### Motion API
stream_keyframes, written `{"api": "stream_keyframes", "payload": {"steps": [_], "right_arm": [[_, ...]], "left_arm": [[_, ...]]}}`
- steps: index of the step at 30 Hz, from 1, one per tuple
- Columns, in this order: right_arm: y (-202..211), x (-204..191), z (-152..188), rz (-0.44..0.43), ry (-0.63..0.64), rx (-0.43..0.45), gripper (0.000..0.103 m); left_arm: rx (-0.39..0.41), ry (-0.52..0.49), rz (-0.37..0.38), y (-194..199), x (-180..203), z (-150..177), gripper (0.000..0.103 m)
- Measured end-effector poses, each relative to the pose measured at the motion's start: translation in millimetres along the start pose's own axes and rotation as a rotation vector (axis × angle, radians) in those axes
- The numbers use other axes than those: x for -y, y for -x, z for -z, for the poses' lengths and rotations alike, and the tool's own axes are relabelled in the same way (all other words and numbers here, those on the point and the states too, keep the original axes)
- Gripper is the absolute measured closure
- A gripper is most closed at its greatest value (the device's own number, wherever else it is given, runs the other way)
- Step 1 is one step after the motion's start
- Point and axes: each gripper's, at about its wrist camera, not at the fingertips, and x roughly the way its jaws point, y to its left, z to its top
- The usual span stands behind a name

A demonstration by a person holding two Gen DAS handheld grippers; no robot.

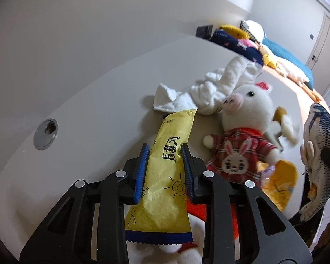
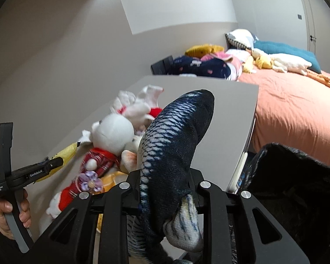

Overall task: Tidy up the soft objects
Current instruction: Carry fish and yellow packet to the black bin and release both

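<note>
the left tool (image 1: 165,165) is clamped on a yellow packet (image 1: 165,171), light and crinkly, best held mid-length. the right tool (image 2: 165,189) grips a limp plush fish (image 2: 173,140) above the bench (image 2: 226,114). only the right view shows a black bag (image 2: 297,176) at 3 o'clock; only the left shows a white towel (image 1: 209,88) at 12.

you hold a crinkled, slightly glossy yellow packet (image 1: 165,176), likely plastic film; the fish toy (image 2: 171,154) looks plush, the desk (image 1: 88,110) smooth and matt.
</note>
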Motion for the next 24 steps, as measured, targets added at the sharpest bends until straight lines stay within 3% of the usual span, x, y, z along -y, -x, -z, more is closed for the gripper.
{"api": "stream_keyframes", "payload": {"steps": [13,24], "right_arm": [[61,19,1,0.008,-0.010,0.093,0.075],[105,54,7,0.045,-0.044,0.155,0.075]], "left_arm": [[0.105,-0.040,0.036,61,36,7,0.074],[0.147,-0.119,0.102,94,95,13,0.074]]}}
